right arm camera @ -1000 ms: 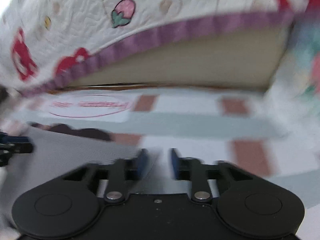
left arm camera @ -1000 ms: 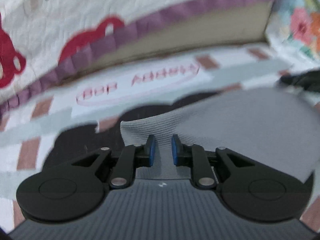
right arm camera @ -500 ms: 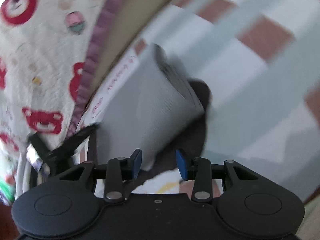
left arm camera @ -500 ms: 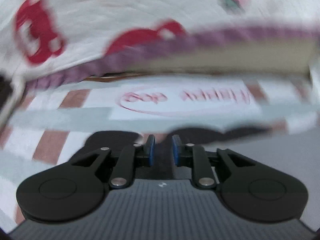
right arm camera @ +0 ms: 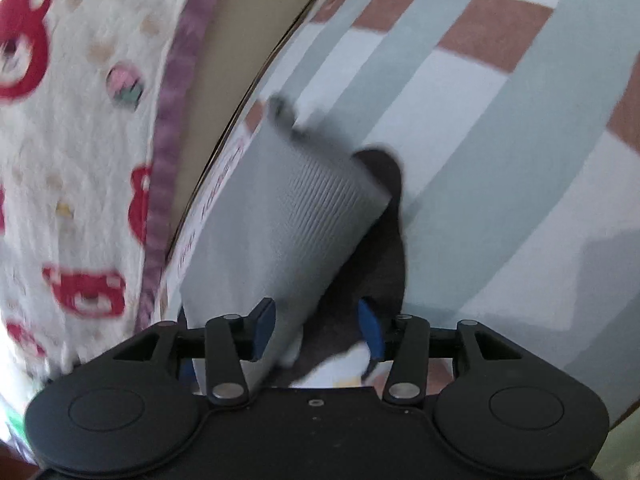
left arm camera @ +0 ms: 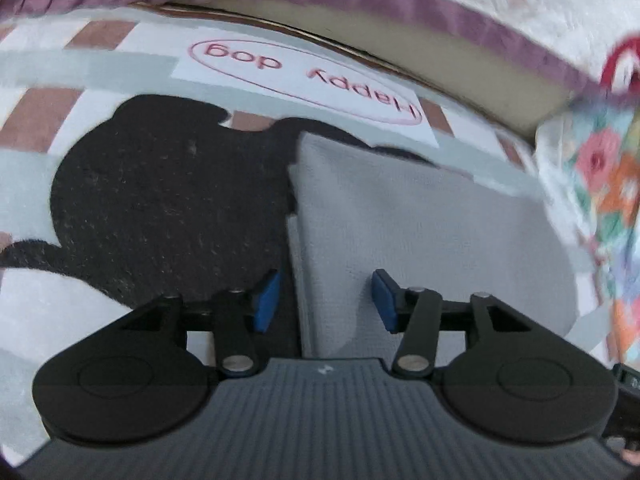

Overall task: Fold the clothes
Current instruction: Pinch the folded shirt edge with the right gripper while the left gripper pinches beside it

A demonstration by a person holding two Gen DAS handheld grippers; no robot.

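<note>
A grey ribbed garment (left arm camera: 420,232) lies folded flat on a striped rug, partly over the rug's black dog shape (left arm camera: 168,208). My left gripper (left arm camera: 325,300) is open, just above the garment's near left edge, holding nothing. In the right wrist view the same grey garment (right arm camera: 280,232) lies folded with its ribbed end away from me. My right gripper (right arm camera: 316,330) is open over its near corner, with cloth between the fingers but not pinched.
The rug (left arm camera: 120,68) has grey-green and brown stripes and a "Happy dog" label (left arm camera: 308,76). A white quilt with red bears and a purple trim (right arm camera: 72,168) hangs along the far side. A floral cloth (left arm camera: 604,208) lies at the right.
Both grippers opened and let go of the grey garment, which now lies folded on the rug. The left gripper swung left to the garment's left edge; the right one turned to look along it.
</note>
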